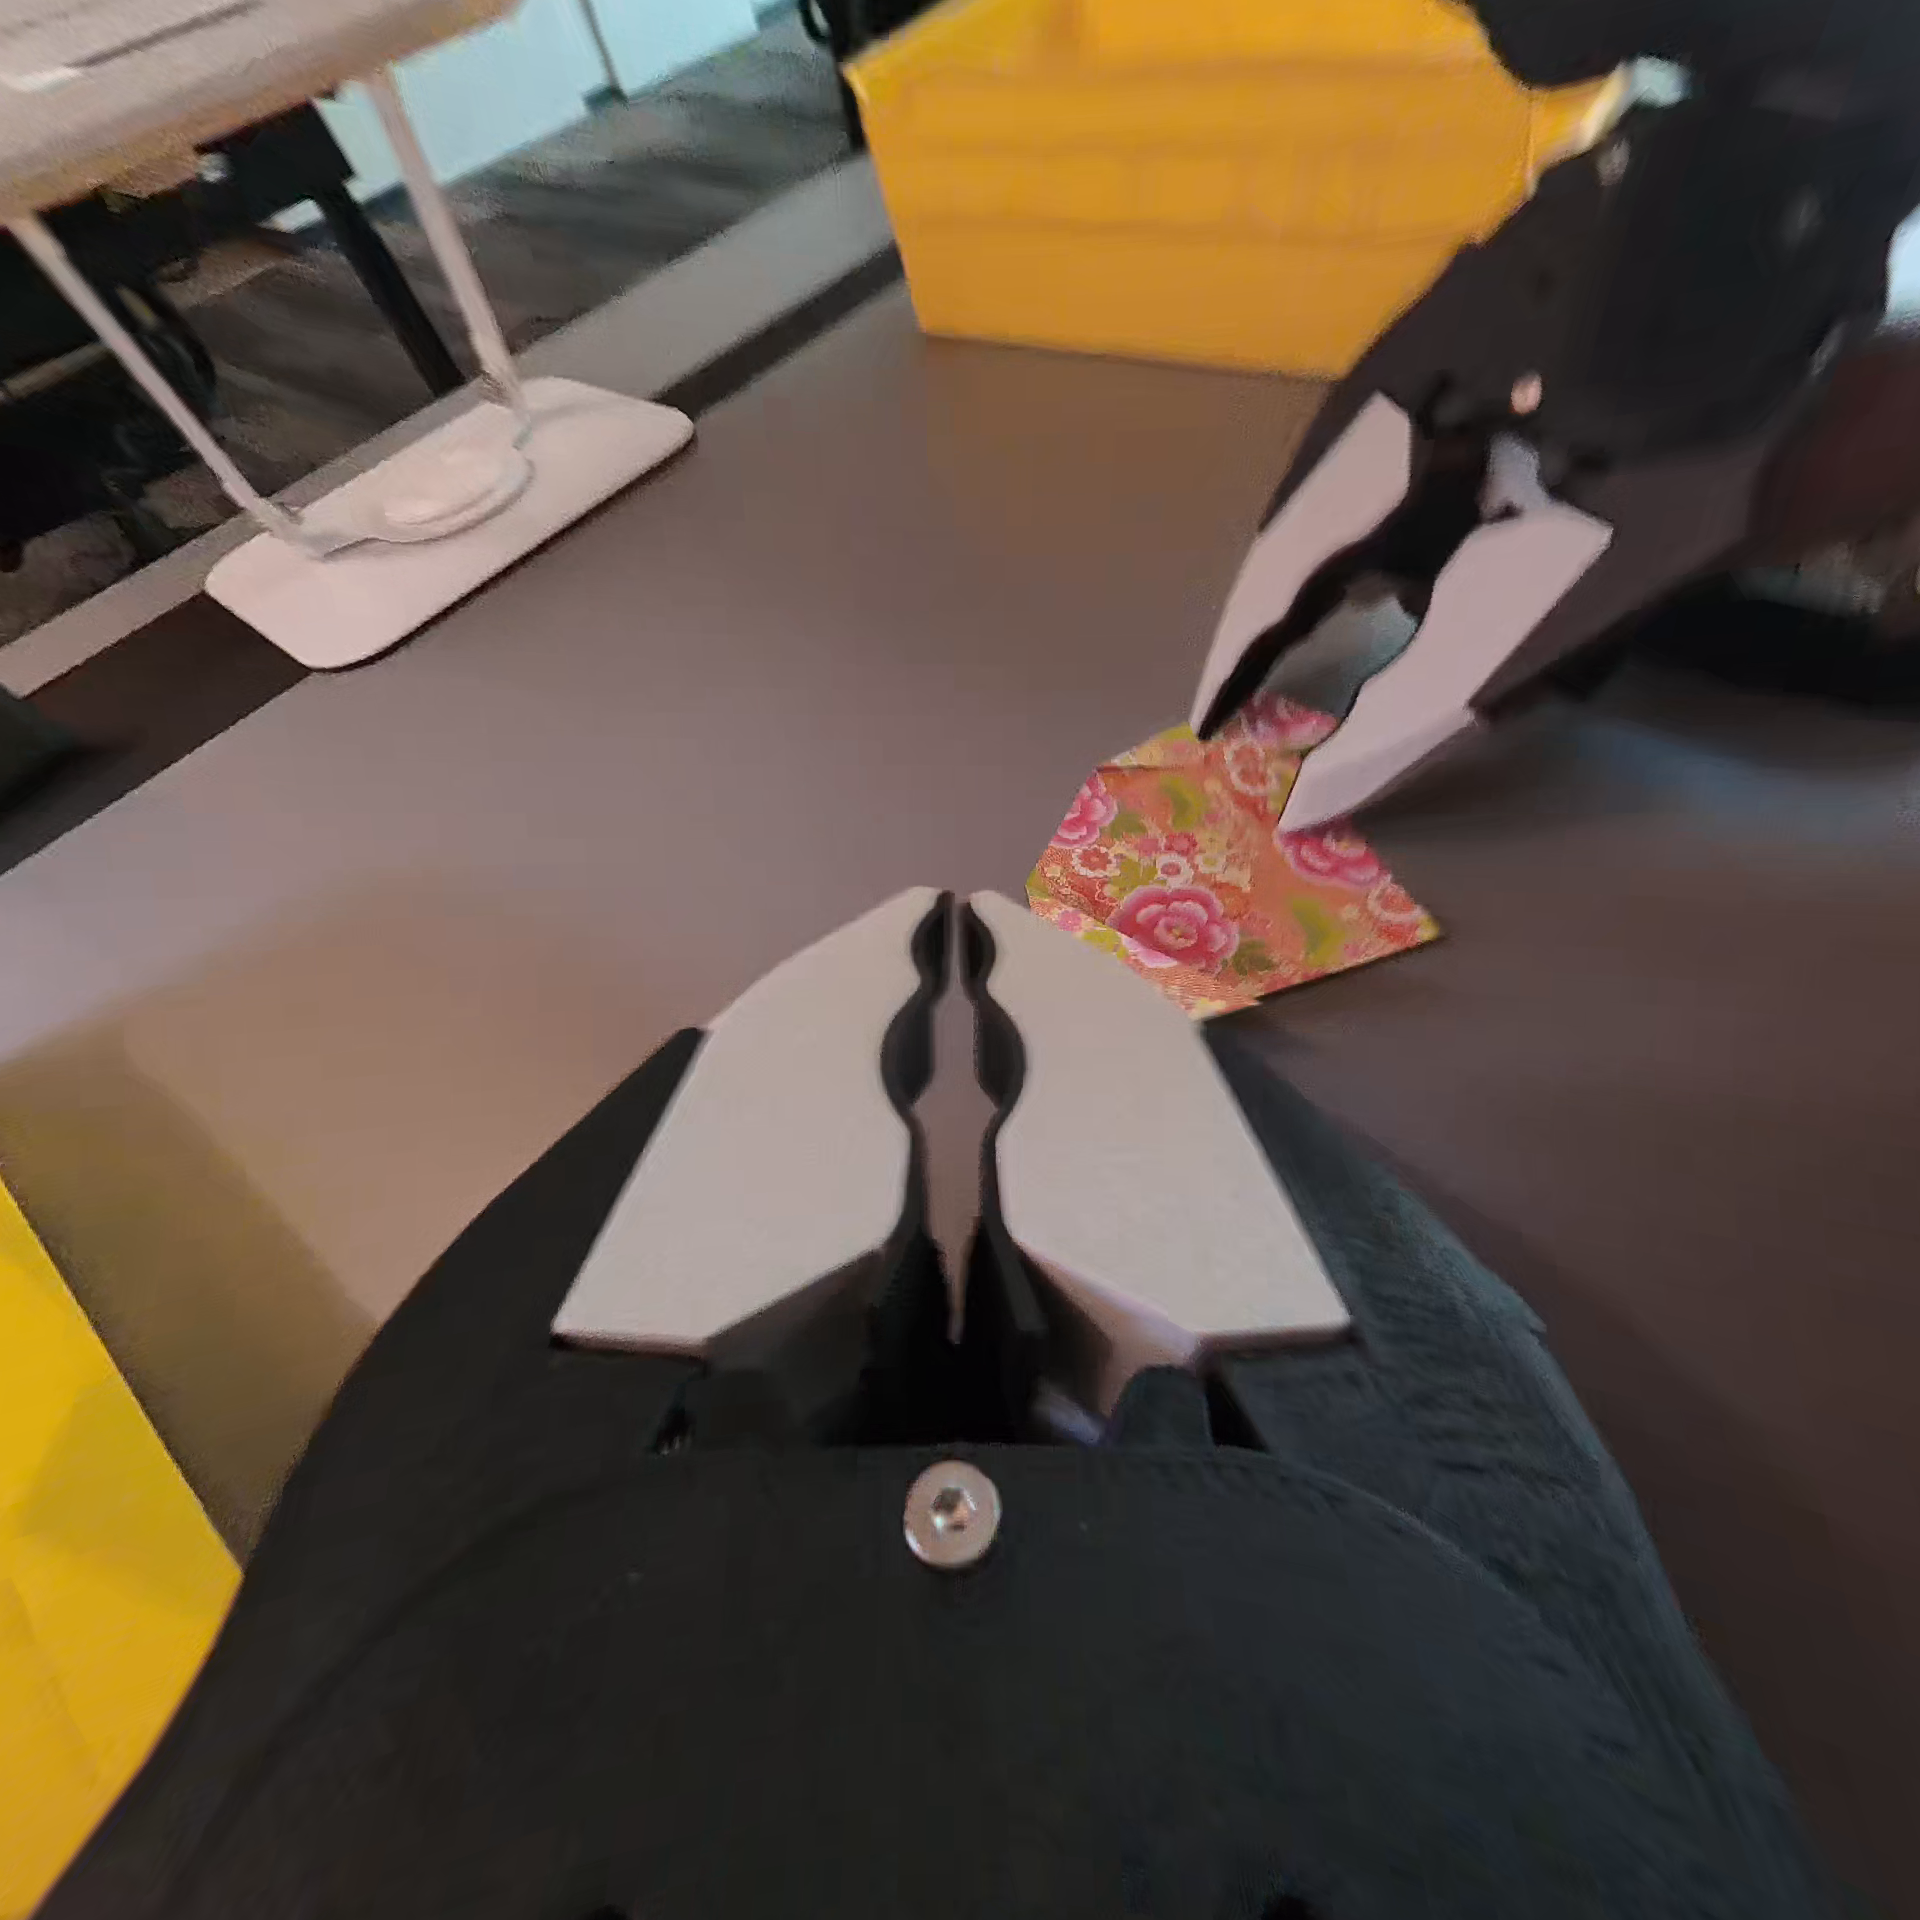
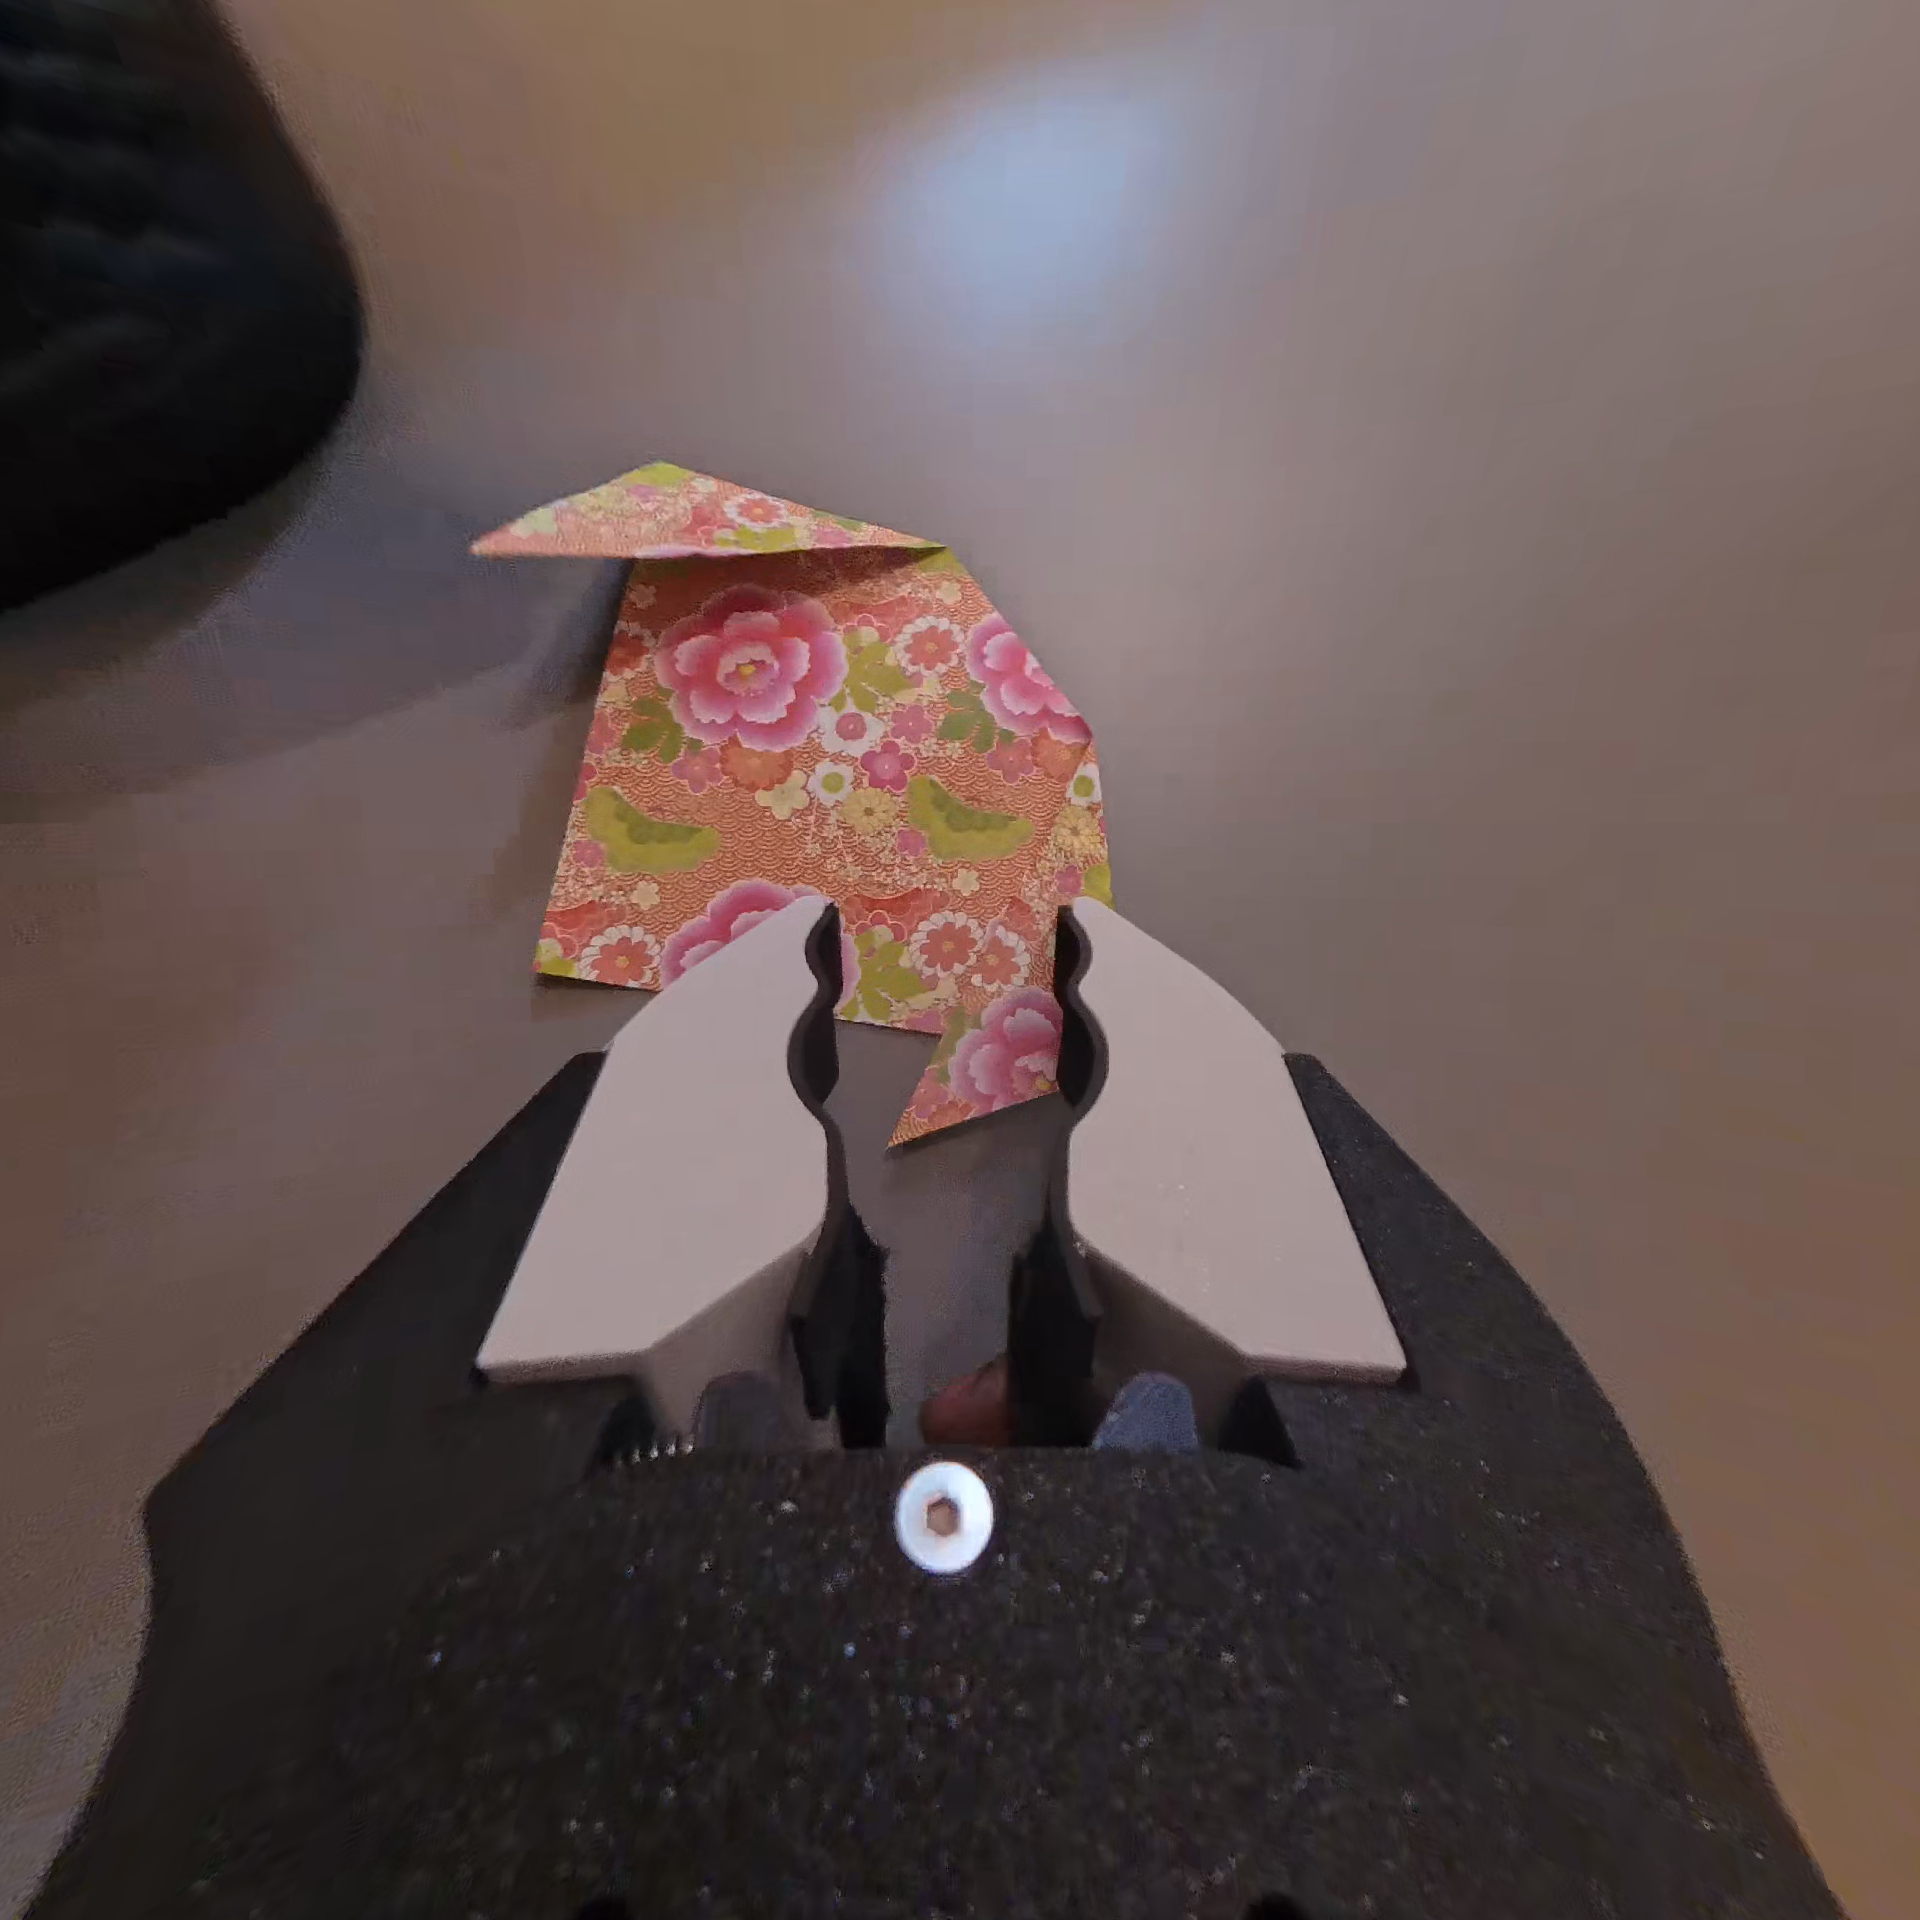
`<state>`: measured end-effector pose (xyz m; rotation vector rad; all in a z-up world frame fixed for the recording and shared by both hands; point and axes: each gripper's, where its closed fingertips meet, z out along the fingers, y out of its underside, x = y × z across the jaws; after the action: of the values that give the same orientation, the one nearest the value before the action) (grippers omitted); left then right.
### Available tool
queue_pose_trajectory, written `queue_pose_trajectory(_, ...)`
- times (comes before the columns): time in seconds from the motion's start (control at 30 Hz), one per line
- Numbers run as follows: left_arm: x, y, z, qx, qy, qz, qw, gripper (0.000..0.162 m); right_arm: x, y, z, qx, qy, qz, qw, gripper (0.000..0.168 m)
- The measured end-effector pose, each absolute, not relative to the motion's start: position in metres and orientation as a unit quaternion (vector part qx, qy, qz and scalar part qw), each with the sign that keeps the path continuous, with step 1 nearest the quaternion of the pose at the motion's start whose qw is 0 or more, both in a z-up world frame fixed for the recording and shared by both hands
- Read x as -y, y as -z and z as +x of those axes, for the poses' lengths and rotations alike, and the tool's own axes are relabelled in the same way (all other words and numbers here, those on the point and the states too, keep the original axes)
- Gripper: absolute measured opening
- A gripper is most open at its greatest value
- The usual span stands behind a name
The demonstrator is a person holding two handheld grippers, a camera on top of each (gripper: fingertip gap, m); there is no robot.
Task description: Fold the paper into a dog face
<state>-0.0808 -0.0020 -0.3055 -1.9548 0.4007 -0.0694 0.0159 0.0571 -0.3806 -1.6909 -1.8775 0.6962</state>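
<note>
A folded floral paper (image 2: 821,769), pink and orange with green leaves, lies on the dark grey table (image 2: 1455,727). Its far flap is folded over and lifts slightly; a near corner flap points toward the camera. My right gripper (image 2: 951,925) is open, its fingertips over the paper's near edge, the corner flap between the jaws. In the left wrist view the paper (image 1: 1216,894) lies right of centre with the right gripper (image 1: 1252,769) tips down on its far end. My left gripper (image 1: 958,904) is shut and empty, just left of the paper.
A yellow box (image 1: 1174,197) stands at the back of the table. A white stand base (image 1: 457,509) with clear legs sits at the left rear. Another yellow object (image 1: 73,1538) shows at the lower left edge. A dark blurred shape (image 2: 135,312) fills the right view's upper left. My hands' fingertips stand some 15 cm from each other. The right gripper is farther from the dark blurred shape (image 2: 135,312), some 15 cm, than the left, some 10 cm.
</note>
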Motion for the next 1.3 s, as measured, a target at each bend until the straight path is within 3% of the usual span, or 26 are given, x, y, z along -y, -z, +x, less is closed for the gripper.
queue_pose_trajectory(0.03,0.0,0.304,-0.084,-0.149,0.041,-0.821,0.549,0.037,-0.059,0.38,0.016,0.686,-0.253,-0.63,0.261,0.04)
queue_pose_trajectory(0.17,-0.011,0.314,-0.081,-0.15,0.05,-0.83,0.536,0.074,-0.069,0.366,0.008,0.658,-0.264,-0.63,0.315,0.042)
queue_pose_trajectory(0.27,-0.022,0.312,-0.071,-0.19,0.028,-0.817,0.544,0.082,-0.077,0.32,-0.003,0.61,-0.356,-0.578,0.409,0.052)
queue_pose_trajectory(0.37,-0.037,0.302,-0.066,-0.209,0.017,-0.783,0.586,0.086,-0.099,0.285,0.001,0.551,-0.405,-0.54,0.492,0.078)
queue_pose_trajectory(0.5,-0.047,0.28,-0.066,-0.17,0.047,-0.707,0.684,0.088,-0.115,0.264,0.014,0.455,-0.478,-0.513,0.549,0.1)
queue_pose_trajectory(0.67,-0.04,0.27,-0.083,-0.138,0.03,-0.672,0.727,0.089,-0.125,0.241,0.027,0.385,-0.508,-0.483,0.601,0.113)
queue_pose_trajectory(0.87,-0.042,0.272,-0.072,-0.175,0.026,-0.664,0.726,0.122,-0.126,0.228,0.031,0.363,-0.491,-0.433,0.663,0.138)
queue_pose_trajectory(1.07,-0.04,0.28,-0.051,-0.222,0.05,-0.666,0.711,0.122,-0.12,0.233,0.025,0.402,-0.458,-0.424,0.67,0.137)
queue_pose_trajectory(1.23,-0.028,0.278,-0.037,-0.264,0.069,-0.662,0.699,0.076,-0.113,0.223,0.029,0.414,-0.431,-0.395,0.698,0.133)
queue_pose_trajectory(1.3,-0.023,0.283,-0.031,-0.277,0.106,-0.678,0.673,0.076,-0.104,0.221,0.028,0.442,-0.428,-0.386,0.687,0.129)
